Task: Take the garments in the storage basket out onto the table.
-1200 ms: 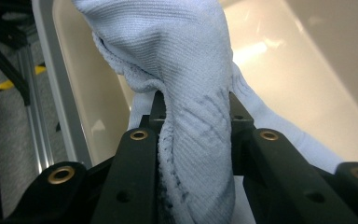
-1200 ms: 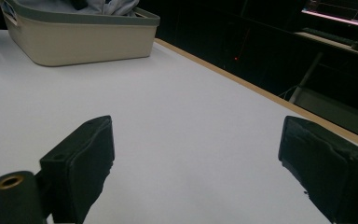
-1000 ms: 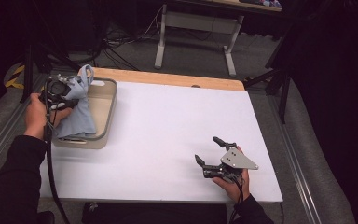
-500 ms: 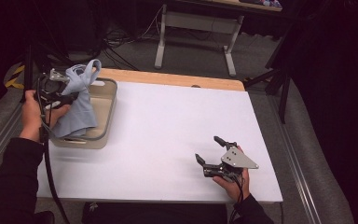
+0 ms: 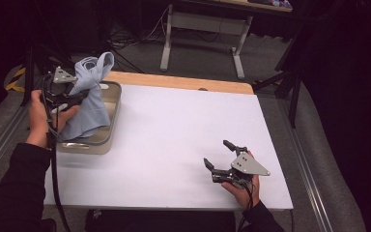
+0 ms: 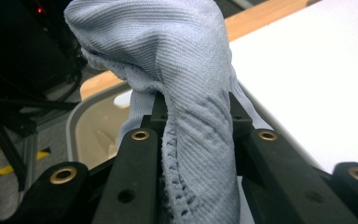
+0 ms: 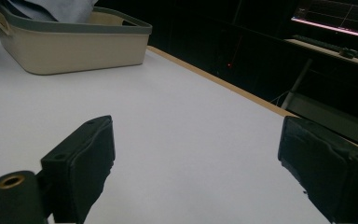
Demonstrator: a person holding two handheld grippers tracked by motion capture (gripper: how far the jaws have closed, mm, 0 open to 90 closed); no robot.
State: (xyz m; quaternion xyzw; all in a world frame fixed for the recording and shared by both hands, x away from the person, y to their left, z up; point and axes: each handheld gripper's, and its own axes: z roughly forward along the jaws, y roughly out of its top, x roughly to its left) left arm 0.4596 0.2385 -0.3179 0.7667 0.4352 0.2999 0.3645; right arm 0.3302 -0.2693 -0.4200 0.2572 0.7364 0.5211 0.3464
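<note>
A soft light-blue knitted cloth (image 5: 88,99) is pinched by the left claw (image 5: 70,92) above the beige plastic tub (image 5: 107,137) so it can be taken out; the right claw (image 5: 218,155) is spread wide, resting on the white tabletop (image 5: 174,140).

Left gripper (image 5: 70,94) rises higher than before, lifting the blue cloth (image 5: 89,104) further out of the bin (image 5: 112,128).

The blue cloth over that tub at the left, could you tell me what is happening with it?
A person's left hand-held gripper is shut on the light blue cloth and holds it up above the beige tub, its lower end hanging into the tub. The right hand-held gripper rests open on the white table, holding nothing.
</note>
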